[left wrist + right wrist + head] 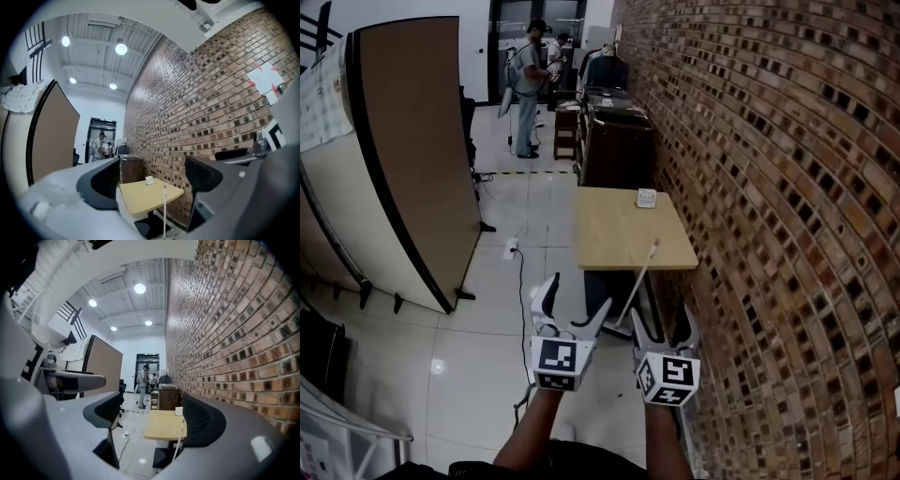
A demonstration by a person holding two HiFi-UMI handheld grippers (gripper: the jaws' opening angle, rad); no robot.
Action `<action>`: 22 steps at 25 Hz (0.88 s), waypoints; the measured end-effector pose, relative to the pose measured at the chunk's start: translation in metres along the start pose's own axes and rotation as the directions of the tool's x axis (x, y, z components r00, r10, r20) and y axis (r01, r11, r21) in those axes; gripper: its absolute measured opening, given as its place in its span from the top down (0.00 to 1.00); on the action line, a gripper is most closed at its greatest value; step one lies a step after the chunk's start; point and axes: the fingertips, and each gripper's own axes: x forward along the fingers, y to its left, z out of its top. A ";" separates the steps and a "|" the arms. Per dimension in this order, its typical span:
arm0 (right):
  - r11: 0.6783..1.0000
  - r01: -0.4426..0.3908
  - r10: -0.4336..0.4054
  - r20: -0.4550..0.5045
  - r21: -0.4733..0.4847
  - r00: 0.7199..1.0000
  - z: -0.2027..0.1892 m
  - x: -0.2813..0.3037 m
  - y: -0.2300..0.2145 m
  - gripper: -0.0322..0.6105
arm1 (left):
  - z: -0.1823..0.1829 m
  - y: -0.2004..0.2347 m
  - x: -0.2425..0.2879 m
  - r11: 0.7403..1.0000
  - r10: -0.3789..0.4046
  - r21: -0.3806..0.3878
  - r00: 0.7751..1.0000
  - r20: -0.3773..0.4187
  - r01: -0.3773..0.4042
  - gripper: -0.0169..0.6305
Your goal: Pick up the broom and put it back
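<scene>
Leaning against the near edge of the counter point(619, 234), toward its corner by the brick wall point(769, 187), the broom point(639, 281) is seen with its pale handle rising from the floor. The left gripper point(577, 302) and the right gripper point(661, 323) are held level, short of it, with fingers spread wide and nothing between them. If the slim handle is nudged before being clamped, it could be slid off the edge and toppled.
</scene>
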 end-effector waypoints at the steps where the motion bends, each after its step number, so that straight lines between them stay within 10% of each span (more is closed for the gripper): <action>1: 1.000 0.002 -0.002 0.001 -0.010 1.000 0.001 0.009 0.002 0.29 | 0.001 0.006 0.005 1.000 0.003 -0.008 1.000 0.011 -0.003 0.29; 22: 1.000 0.015 -0.014 -0.062 0.014 0.998 -0.037 0.173 -0.055 0.32 | -0.062 0.076 0.154 0.999 0.017 -0.044 0.996 -0.088 -0.021 0.30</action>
